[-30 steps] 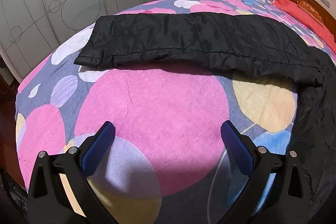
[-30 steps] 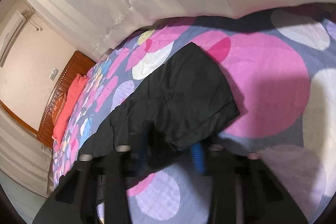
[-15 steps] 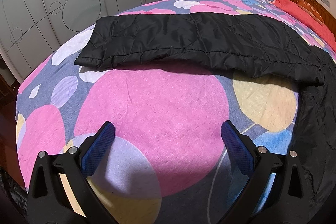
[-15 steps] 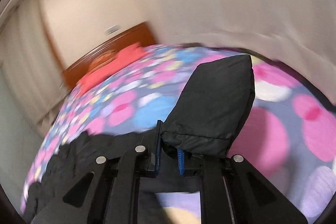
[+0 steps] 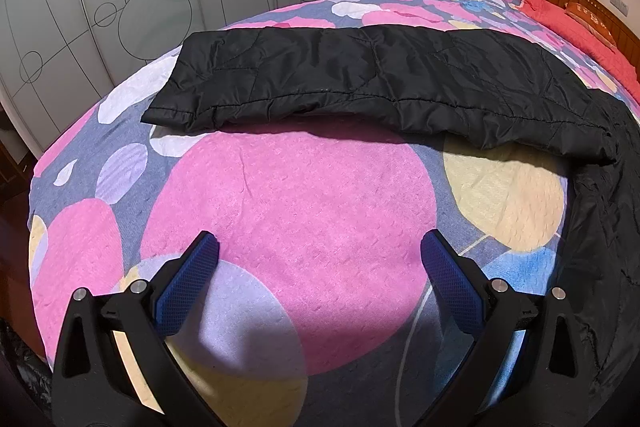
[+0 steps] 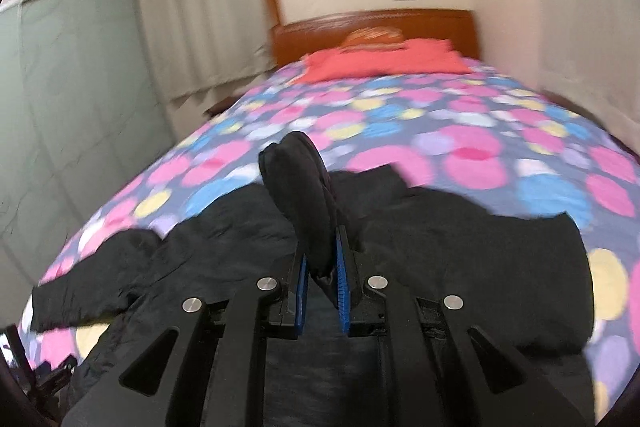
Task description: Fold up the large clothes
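Jacket (image 6: 460, 267): black quilted garment, spread across the near end of the bed (image 6: 400, 115); body lies flat, collar toward the headboard side.
Right sleeve (image 6: 298, 195): cuff end lifted clear of the body, standing up between the blue pads (image 6: 341, 279), pinched there.
Left sleeve (image 5: 360, 79): stretched straight out over the bedspread (image 5: 288, 211), flat, cuff toward the wardrobe doors (image 5: 120, 7).
Right hand-held gripper (image 6: 322, 287): pressed together on the right sleeve; view blurred, so the depth of the bite is hard to judge.
Left hand-held gripper (image 5: 318, 287): spread wide, nothing between the pads, hovering above bare bedspread well short of the left sleeve.
Step in hand (judged): carrying the right sleeve across to lay it over the jacket body.
How to do it well: keep the pinch firm; lay the sleeve across the chest, parallel to the hem, from shoulder seam outward so no fold bunches underneath.
Risk: slippery shell may slide out or drag the body askew.
Left side: free to pin the body down, then take its own sleeve.
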`<state>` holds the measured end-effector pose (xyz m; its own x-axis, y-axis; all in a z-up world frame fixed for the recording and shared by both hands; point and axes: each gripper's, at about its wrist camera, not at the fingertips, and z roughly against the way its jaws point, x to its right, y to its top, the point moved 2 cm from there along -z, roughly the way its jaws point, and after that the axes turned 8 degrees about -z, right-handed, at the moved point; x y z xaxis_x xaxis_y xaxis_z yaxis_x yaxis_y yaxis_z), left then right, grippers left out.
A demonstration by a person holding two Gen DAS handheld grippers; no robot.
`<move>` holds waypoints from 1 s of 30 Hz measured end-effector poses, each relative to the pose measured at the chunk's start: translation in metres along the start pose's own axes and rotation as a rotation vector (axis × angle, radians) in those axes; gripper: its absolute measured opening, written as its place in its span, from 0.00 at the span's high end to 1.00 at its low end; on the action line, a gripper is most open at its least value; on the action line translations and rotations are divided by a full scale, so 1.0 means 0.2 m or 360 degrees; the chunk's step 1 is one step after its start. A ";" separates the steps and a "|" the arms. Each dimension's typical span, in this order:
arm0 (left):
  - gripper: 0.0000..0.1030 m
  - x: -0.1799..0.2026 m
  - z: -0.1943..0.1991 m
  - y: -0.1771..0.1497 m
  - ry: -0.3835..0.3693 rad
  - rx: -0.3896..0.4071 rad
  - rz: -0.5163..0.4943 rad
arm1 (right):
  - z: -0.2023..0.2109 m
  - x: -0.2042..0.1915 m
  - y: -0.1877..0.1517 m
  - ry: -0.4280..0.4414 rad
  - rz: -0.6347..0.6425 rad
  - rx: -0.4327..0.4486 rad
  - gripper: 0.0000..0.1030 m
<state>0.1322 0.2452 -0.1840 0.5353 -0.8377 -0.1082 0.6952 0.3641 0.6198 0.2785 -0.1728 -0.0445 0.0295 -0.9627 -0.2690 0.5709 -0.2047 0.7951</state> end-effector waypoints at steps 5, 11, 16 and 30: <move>0.02 0.00 0.00 0.00 0.0001 0.0001 -0.0001 | -0.23 -0.25 -0.19 0.0002 0.0196 -0.0236 0.88; 0.02 0.00 0.00 0.00 0.0004 0.0001 -0.0002 | -0.44 -0.28 -0.39 -0.0078 0.0341 -0.0530 0.84; 0.02 0.00 0.00 0.00 0.0002 0.0000 -0.0002 | -0.43 -0.35 -0.41 0.0028 0.0403 -0.0546 0.40; 0.02 0.00 0.00 0.00 0.0009 0.0003 -0.0004 | -0.04 0.67 0.06 -0.0259 -0.0259 -0.0227 0.62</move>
<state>0.1324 0.2452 -0.1851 0.5363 -0.8363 -0.1141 0.6955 0.3613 0.6211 0.2968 -0.3028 -0.0755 -0.1979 -0.9372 -0.2871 0.6673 -0.3434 0.6610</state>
